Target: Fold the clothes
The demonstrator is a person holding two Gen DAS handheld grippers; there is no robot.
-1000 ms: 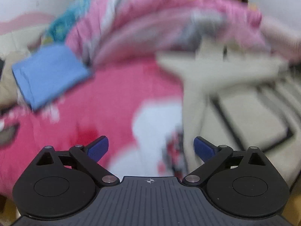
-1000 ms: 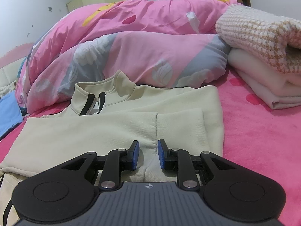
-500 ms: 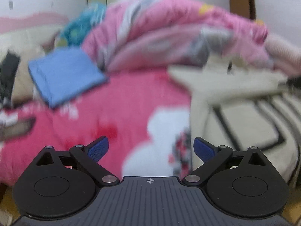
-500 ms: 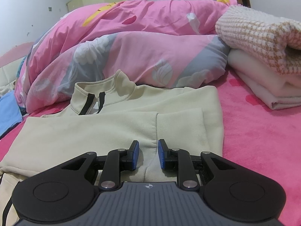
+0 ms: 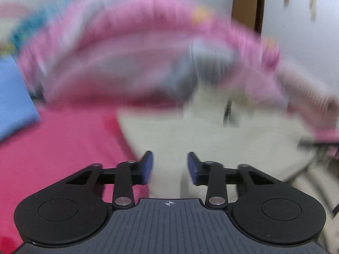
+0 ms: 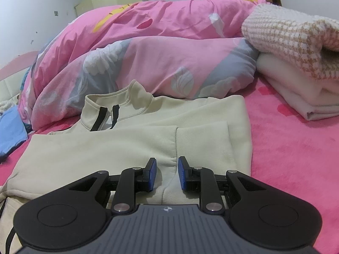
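A cream zip-neck jacket (image 6: 135,148) lies flat on the pink bed sheet (image 6: 296,158), collar toward the duvet, one sleeve folded across its front. My right gripper (image 6: 167,174) sits low at the near hem, shut on a puckered fold of the jacket's fabric. In the blurred left wrist view, my left gripper (image 5: 169,167) hovers at the left edge of the cream jacket (image 5: 201,135). Its jaws are closing with a gap still between the pads; cream fabric shows in that gap, and I cannot tell if it touches them.
A bunched pink duvet (image 6: 161,48) lies behind the jacket. Folded cream and checked knit clothes (image 6: 296,63) are stacked at the right. A blue garment (image 6: 10,129) lies at the left, and in the left wrist view the blue garment (image 5: 12,105) shows there too.
My left gripper has swung right, from over the pink sheet to the jacket's left edge, and its jaws have narrowed from wide open. The right gripper has stayed still.
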